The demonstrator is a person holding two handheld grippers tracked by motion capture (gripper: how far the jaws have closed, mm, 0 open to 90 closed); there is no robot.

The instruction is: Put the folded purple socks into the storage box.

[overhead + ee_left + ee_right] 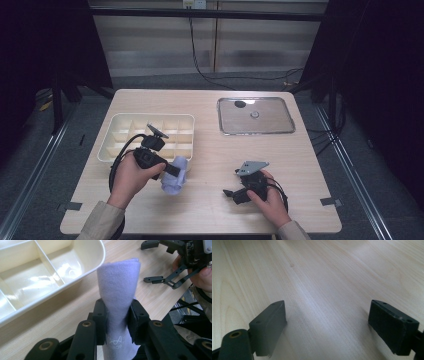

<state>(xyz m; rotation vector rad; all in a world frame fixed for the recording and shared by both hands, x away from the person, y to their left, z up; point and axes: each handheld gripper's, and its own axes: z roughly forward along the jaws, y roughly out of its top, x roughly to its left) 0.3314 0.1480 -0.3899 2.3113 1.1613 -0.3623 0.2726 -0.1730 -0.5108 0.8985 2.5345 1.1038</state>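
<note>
A folded lavender cloth (176, 176) hangs just above the table in front of the cream tray, and my left gripper (170, 169) is shut on it. In the left gripper view both black pads squeeze the lavender cloth (119, 287) at its middle, so the fold stands up past my left gripper (117, 321). My right gripper (231, 186) lies low over the table at the front right, jaws pointing left. Seen from its own camera, my right gripper (325, 323) is open, with bare wood between the pads.
A cream divided tray (120, 120) with several compartments sits at the left, close behind the cloth; its rim (82, 277) curves past the left gripper. A metal tray (280, 127) lies at the back right. The table's front edge is near both hands.
</note>
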